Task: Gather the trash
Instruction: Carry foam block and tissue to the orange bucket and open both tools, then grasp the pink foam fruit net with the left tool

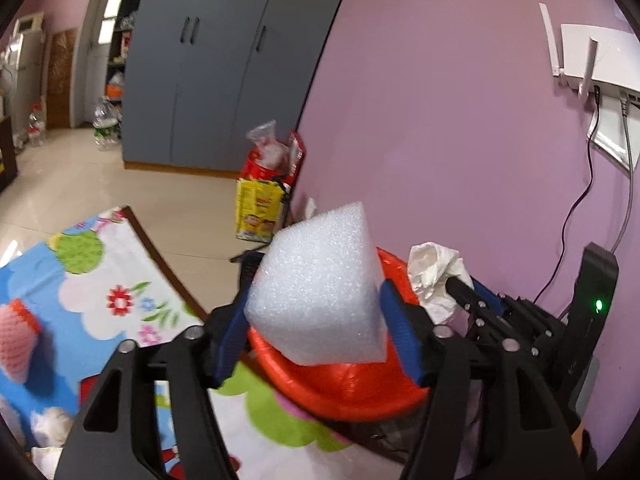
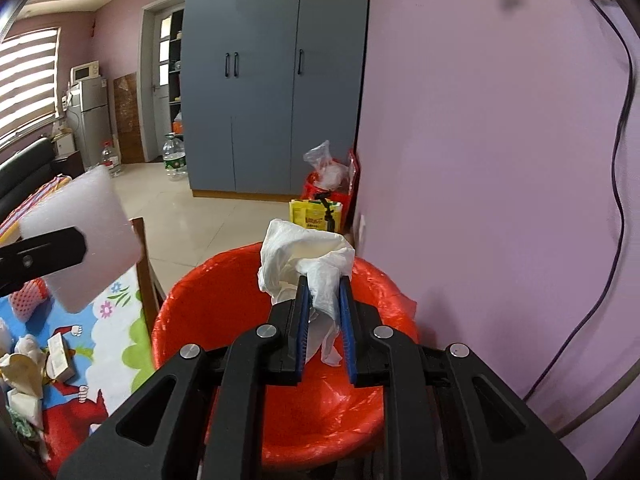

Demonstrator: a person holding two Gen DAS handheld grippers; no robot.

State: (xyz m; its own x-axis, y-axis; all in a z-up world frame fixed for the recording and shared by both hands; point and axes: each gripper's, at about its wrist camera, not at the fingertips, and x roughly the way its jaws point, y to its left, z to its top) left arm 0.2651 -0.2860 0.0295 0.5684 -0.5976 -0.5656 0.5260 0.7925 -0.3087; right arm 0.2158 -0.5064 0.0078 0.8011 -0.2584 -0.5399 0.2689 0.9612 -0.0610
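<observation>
Left hand-held gripper [image 1: 316,320] clasping foam block [image 1: 316,288], right hand-held gripper [image 2: 324,308] pinching tissue [image 2: 308,260], over red-lined bin [image 2: 208,304], labels unreadable

Pink walls [image 2: 480,160], glossy beige floor tiles [image 2: 208,220], a grey-blue wardrobe [image 2: 272,100], and seemingly a slatted window blind [image 2: 28,76].

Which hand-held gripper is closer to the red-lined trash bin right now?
Right. The right hand-held gripper holds crumpled white tissue directly over the red-lined trash bin. The left hand-held gripper, with the white foam block, sits over its table-side rim.
</observation>
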